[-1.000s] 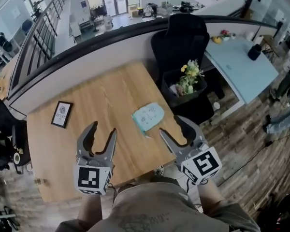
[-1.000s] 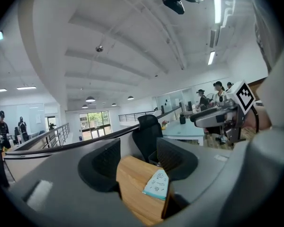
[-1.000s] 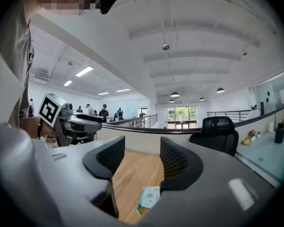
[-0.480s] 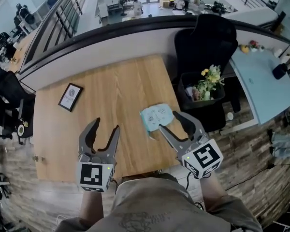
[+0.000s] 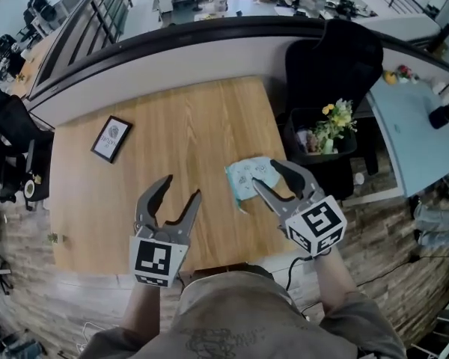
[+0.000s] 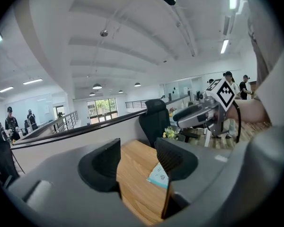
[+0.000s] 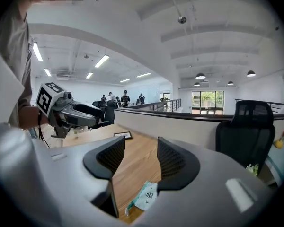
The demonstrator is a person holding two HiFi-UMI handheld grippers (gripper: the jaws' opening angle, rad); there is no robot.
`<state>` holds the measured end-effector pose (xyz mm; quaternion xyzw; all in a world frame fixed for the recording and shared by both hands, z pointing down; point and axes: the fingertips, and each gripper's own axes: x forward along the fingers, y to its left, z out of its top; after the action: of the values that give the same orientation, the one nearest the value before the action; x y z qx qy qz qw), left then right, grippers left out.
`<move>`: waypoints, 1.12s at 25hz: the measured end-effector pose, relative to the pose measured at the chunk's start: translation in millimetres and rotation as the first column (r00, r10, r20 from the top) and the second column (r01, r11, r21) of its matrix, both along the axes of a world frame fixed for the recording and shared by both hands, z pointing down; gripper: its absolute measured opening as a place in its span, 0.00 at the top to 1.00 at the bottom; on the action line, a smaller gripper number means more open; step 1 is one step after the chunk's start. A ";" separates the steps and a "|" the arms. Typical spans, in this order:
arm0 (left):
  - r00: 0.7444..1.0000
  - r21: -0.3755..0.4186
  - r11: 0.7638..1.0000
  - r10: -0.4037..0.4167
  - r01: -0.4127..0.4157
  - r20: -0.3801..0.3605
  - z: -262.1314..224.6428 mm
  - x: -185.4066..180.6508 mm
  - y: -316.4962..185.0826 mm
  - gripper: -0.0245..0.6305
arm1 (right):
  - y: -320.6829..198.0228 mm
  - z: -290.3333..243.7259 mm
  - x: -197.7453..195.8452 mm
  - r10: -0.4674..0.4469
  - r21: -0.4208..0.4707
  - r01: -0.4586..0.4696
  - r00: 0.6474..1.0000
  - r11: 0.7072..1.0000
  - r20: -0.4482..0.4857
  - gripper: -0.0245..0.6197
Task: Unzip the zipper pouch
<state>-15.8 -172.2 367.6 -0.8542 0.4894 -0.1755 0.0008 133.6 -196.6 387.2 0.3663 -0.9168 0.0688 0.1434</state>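
Around the task, a light wooden desk (image 5: 179, 126) stands against a curved white half-wall with a dark rail (image 5: 209, 40). A small black-framed picture (image 5: 111, 138) lies flat near the desk's far left side, well apart from everything else. Off the right edge stand a black office chair (image 5: 333, 62) and a black bin holding yellow and white flowers (image 5: 328, 129). Nothing lies between either gripper and the pouch.

The left gripper (image 5: 181, 189) hangs over bare wood, its fingers spread apart with nothing between them. The right gripper (image 5: 266, 174) is also spread and empty, and in the head view its fingers overlap the pouch's right side.

The pale turquoise fabric zipper pouch (image 5: 247, 176) lies flat near the desk's right edge, towards the near corner. It carries a small scattered print, with a darker teal strip along its left edge and a small tab at its near corner. Whether the zipper is shut cannot be told.
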 end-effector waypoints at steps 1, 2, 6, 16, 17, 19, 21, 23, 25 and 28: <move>1.000 -0.012 1.000 0.005 -0.005 0.006 6.6 -0.6 -2.9 0.61 | -4.7 7.5 -3.2 -0.019 -0.019 0.019 1.000 1.000 -0.013 0.62; 1.000 -0.025 1.000 0.008 -0.008 0.012 13.7 -1.3 -6.0 0.61 | -9.3 16.9 -6.9 -0.044 -0.043 0.043 0.999 0.998 -0.028 0.62; 0.999 -0.070 0.997 0.025 -0.022 0.039 41.4 -1.9 -22.4 0.61 | -31.2 68.1 -21.3 -0.147 -0.179 0.126 0.983 0.976 -0.108 0.62; 0.998 -0.202 0.978 0.056 -0.047 0.040 111.5 -4.3 -58.9 0.61 | -78.2 168.6 -57.1 -0.329 -0.358 0.224 0.907 0.906 -0.264 0.62; 0.997 -0.219 0.974 0.064 -0.053 0.042 119.4 -4.1 -60.6 0.61 | -81.3 179.5 -60.1 -0.354 -0.377 0.237 0.893 0.895 -0.279 0.62; 0.997 -0.251 0.966 0.071 -0.060 0.036 134.4 -3.7 -63.0 0.61 | -87.6 202.6 -63.9 -0.406 -0.412 0.262 0.858 0.873 -0.314 0.62; 0.997 -0.285 0.956 0.073 -0.066 0.013 149.6 -4.0 -62.9 0.61 | -95.1 225.8 -67.2 -0.447 -0.434 0.282 0.825 0.856 -0.347 0.63; 0.998 -0.327 0.943 0.067 -0.068 -0.015 166.6 -6.9 -60.4 0.61 | -101.3 249.6 -70.9 -0.480 -0.464 0.291 0.797 0.837 -0.366 0.63; 0.998 -0.362 0.930 0.058 -0.064 -0.026 183.5 -11.1 -58.8 0.61 | -103.5 272.3 -73.7 -0.521 -0.508 0.300 0.766 0.807 -0.376 0.63; 0.998 -0.393 0.917 0.056 -0.063 -0.029 202.8 -13.8 -59.0 0.61 | -104.7 300.0 -74.4 -0.574 -0.560 0.306 0.717 0.770 -0.396 0.63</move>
<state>-29.6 -231.2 570.4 -0.8529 0.4177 -0.2632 -0.1698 59.2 -301.3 687.1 0.0893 -0.8548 0.1370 0.4925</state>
